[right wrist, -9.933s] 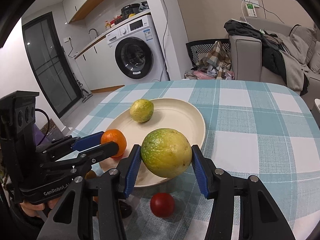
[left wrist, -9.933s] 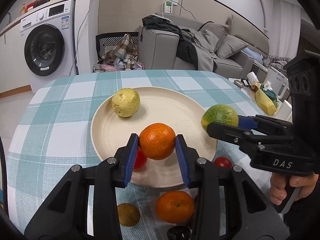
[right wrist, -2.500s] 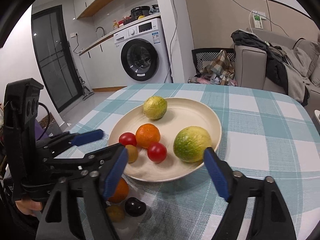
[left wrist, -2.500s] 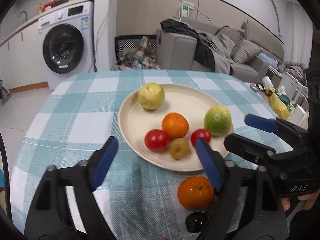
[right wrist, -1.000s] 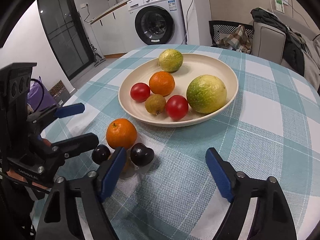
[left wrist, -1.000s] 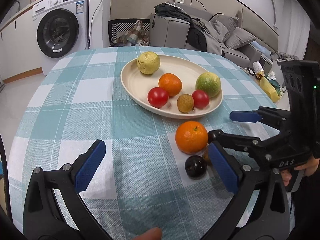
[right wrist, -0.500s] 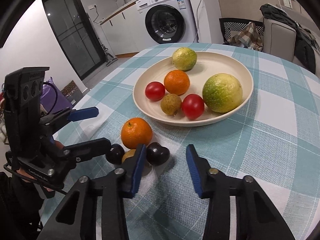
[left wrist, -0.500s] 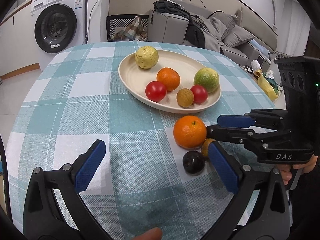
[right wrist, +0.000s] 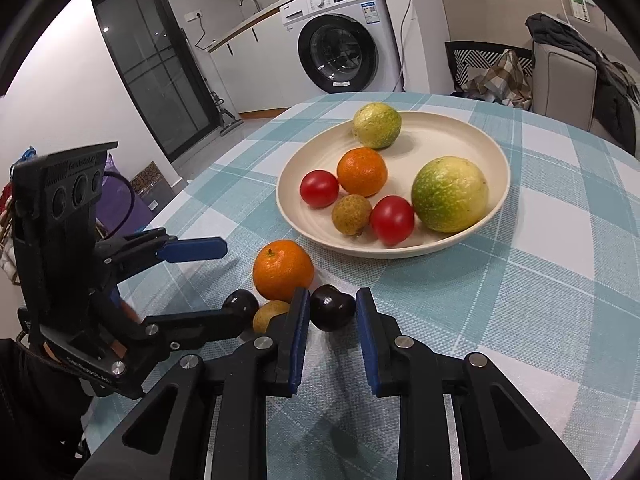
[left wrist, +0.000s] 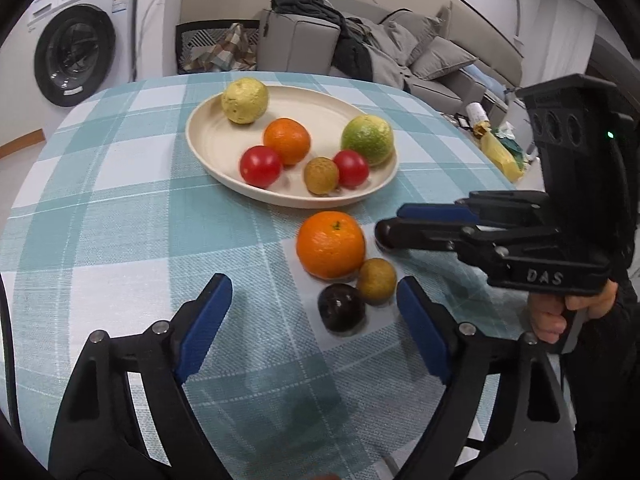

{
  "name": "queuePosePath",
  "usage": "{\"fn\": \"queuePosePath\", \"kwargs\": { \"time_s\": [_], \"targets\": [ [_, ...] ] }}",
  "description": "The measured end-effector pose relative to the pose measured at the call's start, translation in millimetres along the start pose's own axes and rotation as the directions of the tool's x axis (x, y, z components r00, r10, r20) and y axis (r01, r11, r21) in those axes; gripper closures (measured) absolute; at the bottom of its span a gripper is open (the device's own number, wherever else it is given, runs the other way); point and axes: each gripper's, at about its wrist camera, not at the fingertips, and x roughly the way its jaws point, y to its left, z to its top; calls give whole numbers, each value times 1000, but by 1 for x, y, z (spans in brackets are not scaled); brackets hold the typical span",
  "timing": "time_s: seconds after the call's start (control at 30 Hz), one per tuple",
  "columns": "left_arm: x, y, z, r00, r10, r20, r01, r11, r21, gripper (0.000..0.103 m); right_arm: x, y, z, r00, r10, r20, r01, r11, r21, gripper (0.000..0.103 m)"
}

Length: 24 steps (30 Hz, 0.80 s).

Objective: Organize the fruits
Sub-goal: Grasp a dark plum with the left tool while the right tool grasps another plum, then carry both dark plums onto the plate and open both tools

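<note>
Right wrist view: a small, glossy dark plum [right wrist: 332, 313] is pinched between the blue pads of the right gripper [right wrist: 332, 332], at the fingertips. It should be lifted straight up, so that the round orange tangerine [right wrist: 283, 269] just left of the tips stays undisturbed, then carried ahead to the cream plate [right wrist: 472, 240]. The left gripper [left wrist: 314, 320] is closing, with nothing pinched.

Orange [left wrist: 330, 244] and plate [left wrist: 208, 152] block forward; tablecloth [left wrist: 100, 240] left open

From your right wrist view, the small brown fruit [right wrist: 269, 314] is half hidden behind the right hand-held gripper [right wrist: 332, 312], and the worktop [right wrist: 560, 280] runs off frame.
</note>
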Motion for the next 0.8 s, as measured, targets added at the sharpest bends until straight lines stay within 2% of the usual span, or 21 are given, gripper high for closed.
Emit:
{"fn": "queuePosePath", "kwargs": {
  "time_s": [0.3, 0.37, 0.43, 0.47, 0.8],
  "targets": [
    [7, -2, -3, 998, -57, -41, 57, 998, 6, 50, -1, -7, 1, 1000, -30, -3, 30, 1000, 11, 79],
    [7, -2, -3, 996, -72, -44, 72, 997, 8, 63, -1, -6, 1, 1000, -31, -3, 31, 999, 7, 79],
    [7, -3, -3, 996, -82, -45, 82, 997, 12, 70, -1, -6, 0, 1000, -31, -1, 31, 999, 9, 79],
    [7, -4, -3, 995, -86, -42, 87, 996, 15, 78, -2, -7, 0, 1000, -31, 0, 31, 999, 11, 79],
    [2, -5, -3, 995, -92, -26, 93, 996, 18, 81, -2, -7, 1, 1000, -30, 6, 30, 999, 13, 79]
  ]
}}
